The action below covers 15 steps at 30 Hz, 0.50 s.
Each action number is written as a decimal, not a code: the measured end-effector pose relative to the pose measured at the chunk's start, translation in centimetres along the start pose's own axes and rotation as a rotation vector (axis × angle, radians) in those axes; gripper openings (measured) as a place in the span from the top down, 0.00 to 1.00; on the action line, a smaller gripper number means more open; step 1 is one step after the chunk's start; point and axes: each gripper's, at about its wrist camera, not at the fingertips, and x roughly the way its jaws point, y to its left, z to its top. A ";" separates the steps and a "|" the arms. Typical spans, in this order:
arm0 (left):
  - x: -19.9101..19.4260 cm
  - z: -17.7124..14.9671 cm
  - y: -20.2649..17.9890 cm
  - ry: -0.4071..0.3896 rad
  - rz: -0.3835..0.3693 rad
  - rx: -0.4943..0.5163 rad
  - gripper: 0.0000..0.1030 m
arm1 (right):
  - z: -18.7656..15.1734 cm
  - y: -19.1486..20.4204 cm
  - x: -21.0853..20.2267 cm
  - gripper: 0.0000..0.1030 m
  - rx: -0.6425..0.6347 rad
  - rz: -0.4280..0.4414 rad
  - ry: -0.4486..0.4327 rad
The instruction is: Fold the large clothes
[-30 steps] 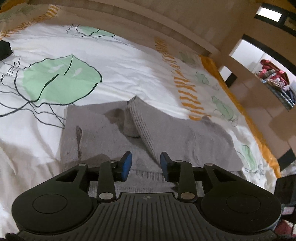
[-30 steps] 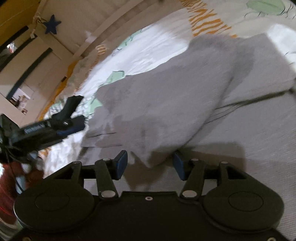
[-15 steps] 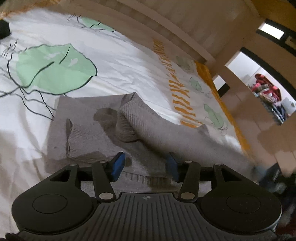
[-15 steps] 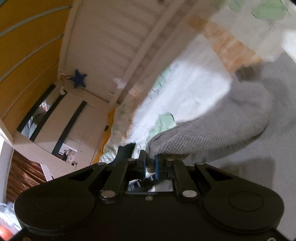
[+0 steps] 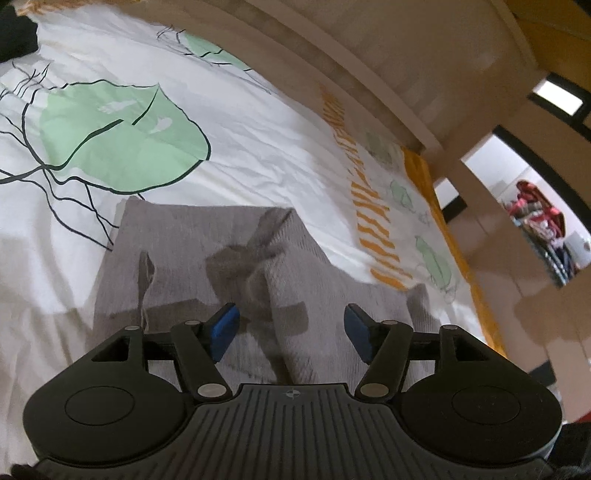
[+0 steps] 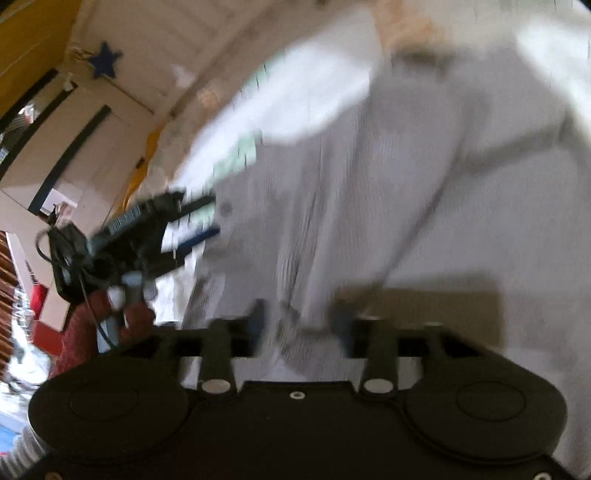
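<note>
Left gripper (image 5: 290, 328) jaws wide above grey sweater (image 5: 207, 236), centre frame; right gripper (image 6: 299, 326) blurred, jaws apart; align edges squarely before pinching.

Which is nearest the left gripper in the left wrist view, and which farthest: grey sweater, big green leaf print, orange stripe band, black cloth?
1. Grey sweater: directly under and ahead of the open jaws of the left gripper.
2. Big green leaf print: beyond the sweater, ahead-left.
3. Orange stripe band: ahead-right; too close to call against the leaf.
4. Black cloth: far top-left corner.
</note>
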 end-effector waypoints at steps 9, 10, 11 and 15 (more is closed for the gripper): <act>2.7 1.3 1.1 0.040 -0.074 -0.066 0.40 | 6.3 -3.5 0.0 0.42 -0.174 -0.248 -0.130; 3.1 1.3 1.1 0.048 -0.083 -0.068 0.40 | 6.8 -4.0 0.6 0.42 -0.171 -0.250 -0.123; 3.5 1.4 1.1 0.055 -0.094 -0.074 0.40 | 7.3 -4.5 1.1 0.42 -0.164 -0.245 -0.111; 4.0 1.5 1.1 0.017 -0.140 -0.052 0.81 | 7.4 -5.9 2.8 0.47 -0.123 -0.182 -0.088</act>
